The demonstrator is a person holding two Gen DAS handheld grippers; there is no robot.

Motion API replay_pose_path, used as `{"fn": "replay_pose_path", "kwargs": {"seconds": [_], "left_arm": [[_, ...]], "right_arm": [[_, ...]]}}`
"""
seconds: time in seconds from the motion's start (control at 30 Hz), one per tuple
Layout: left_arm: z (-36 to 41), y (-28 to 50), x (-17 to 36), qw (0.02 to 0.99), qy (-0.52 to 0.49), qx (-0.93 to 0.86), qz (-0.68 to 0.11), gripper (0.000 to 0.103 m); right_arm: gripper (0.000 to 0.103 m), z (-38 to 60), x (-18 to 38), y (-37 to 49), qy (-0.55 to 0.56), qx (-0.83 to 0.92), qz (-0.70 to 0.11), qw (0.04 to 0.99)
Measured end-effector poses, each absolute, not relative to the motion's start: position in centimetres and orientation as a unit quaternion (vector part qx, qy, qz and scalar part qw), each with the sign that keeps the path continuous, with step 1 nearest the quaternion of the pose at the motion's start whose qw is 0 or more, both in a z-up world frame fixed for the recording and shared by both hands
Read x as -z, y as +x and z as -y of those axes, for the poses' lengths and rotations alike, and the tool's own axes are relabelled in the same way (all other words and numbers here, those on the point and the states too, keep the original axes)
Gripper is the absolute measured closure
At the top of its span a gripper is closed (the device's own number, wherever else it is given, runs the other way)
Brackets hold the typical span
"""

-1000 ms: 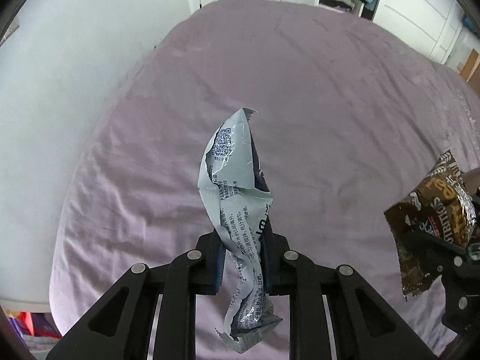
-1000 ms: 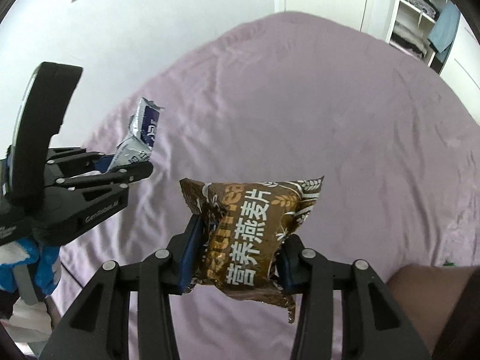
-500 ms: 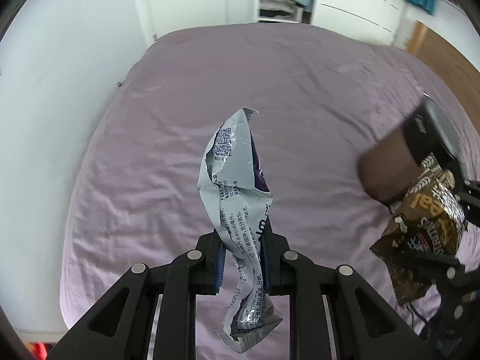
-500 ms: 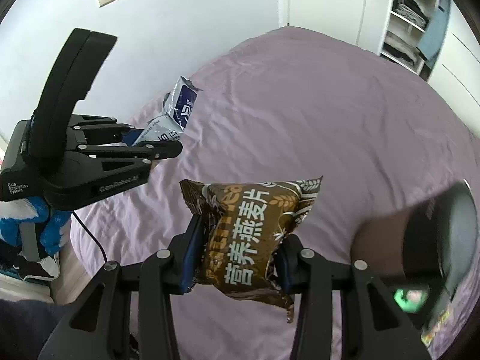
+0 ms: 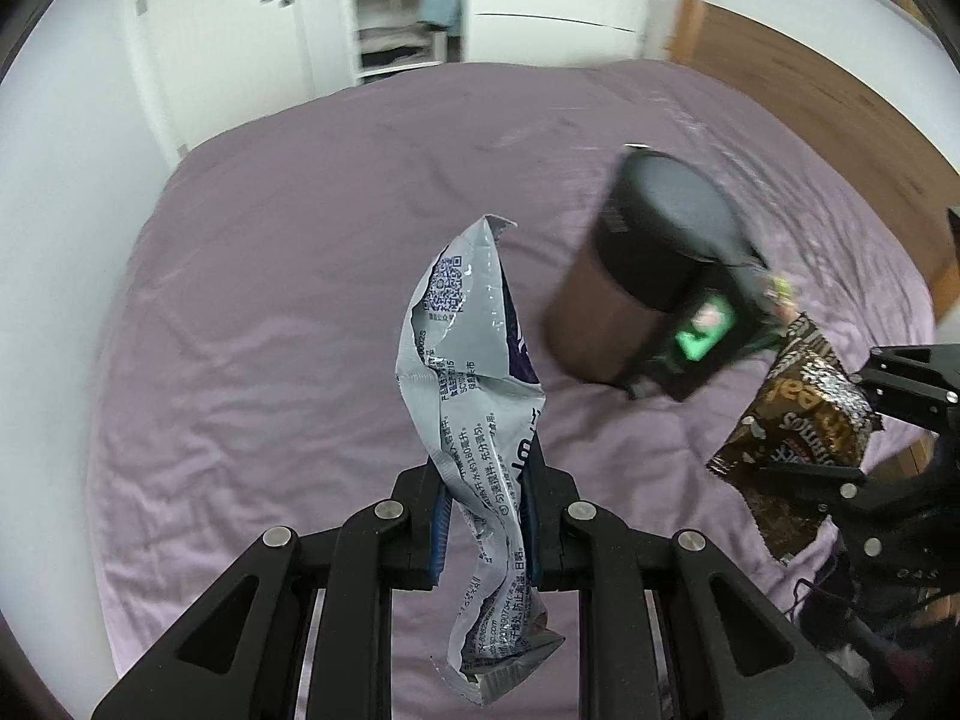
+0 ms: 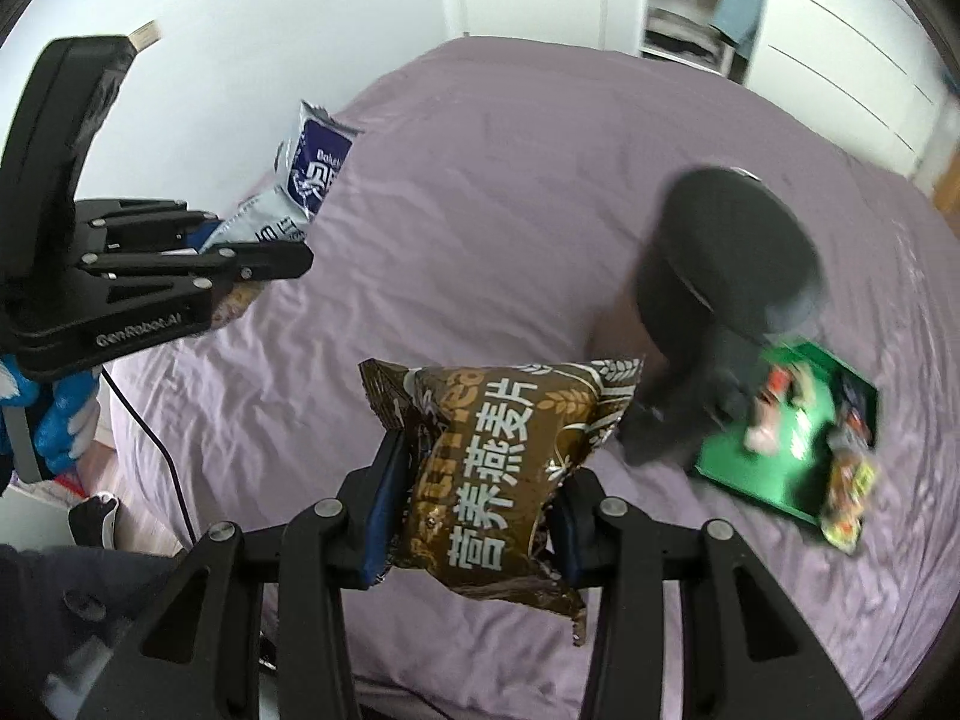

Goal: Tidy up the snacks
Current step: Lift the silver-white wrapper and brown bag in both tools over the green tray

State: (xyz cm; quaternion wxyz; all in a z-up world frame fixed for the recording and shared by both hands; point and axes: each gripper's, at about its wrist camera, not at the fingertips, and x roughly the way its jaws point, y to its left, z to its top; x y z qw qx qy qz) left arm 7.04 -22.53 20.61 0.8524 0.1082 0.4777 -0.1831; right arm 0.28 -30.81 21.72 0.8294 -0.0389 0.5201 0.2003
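My left gripper is shut on a silver-grey snack packet with a purple face, held upright above the purple bed. The packet also shows in the right wrist view. My right gripper is shut on a brown oat-flake packet with white Chinese print, held above the bed. The brown packet appears at the right of the left wrist view. A green tray with several small snacks lies on the bed at the right.
A dark brown cylindrical bin with a black lid stands on the bed next to the green tray, also seen in the right wrist view. White wardrobes and a wooden headboard stand beyond the bed.
Both grippers have swung to the right with their packets still held. The bin and the green tray have come into view.
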Motion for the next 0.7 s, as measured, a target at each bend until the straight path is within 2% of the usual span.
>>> {"fn": "replay_pose_path", "kwargs": {"seconds": [0.37,0.7], "left_arm": [[34.6,4.8,-23.2,0.822,0.160,0.310,-0.450,0.087],[43.5,4.6,-24.0,0.804,0.161,0.369,-0.438,0.087]], "right_arm": [[0.103,42.6,-21.7,-3.7,0.013,-0.079,-0.526,0.847],[0.103,52.0,-21.4,-3.5,0.040,0.010,-0.508,0.860]]}}
